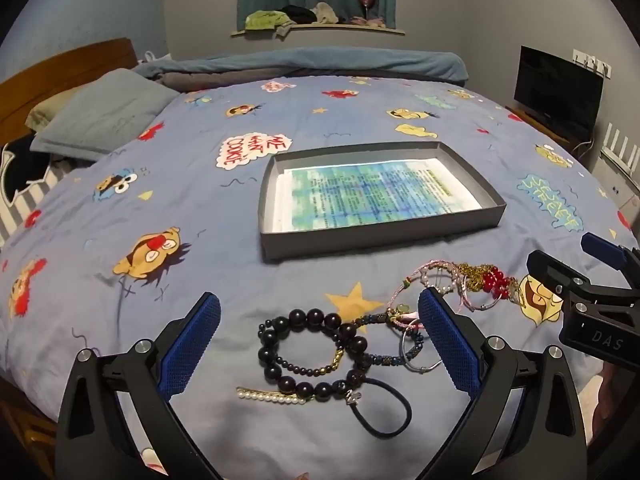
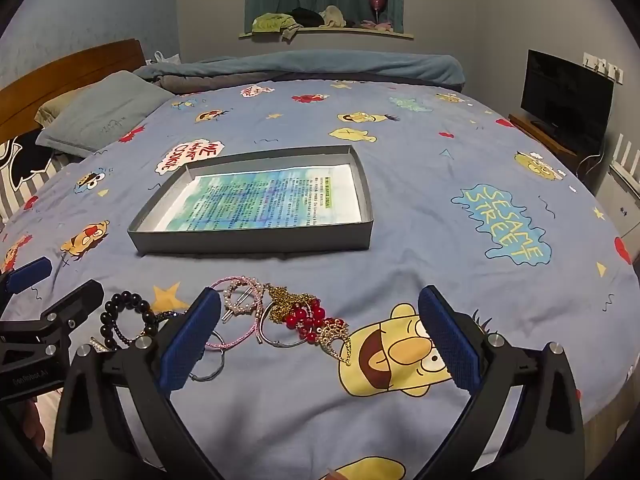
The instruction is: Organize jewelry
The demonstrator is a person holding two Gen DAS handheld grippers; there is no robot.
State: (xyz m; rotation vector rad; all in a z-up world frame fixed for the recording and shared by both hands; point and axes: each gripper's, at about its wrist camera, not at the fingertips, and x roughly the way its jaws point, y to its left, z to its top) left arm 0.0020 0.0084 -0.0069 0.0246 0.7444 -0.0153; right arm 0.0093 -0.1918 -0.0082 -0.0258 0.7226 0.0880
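Both grippers are being held spread wide, nothing pinched. The dark bead bracelet [image 1: 310, 354] is being framed directly ahead of the left gripper [image 1: 320, 344]; the red bead cluster [image 2: 308, 318] is lying ahead of the right gripper [image 2: 320, 344].

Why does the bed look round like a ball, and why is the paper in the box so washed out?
Both wrist views are fisheye, so the bed bulges and the corners go black. In the left wrist view the paper in the grey box is overexposed in a dim room; in the right wrist view likewise.
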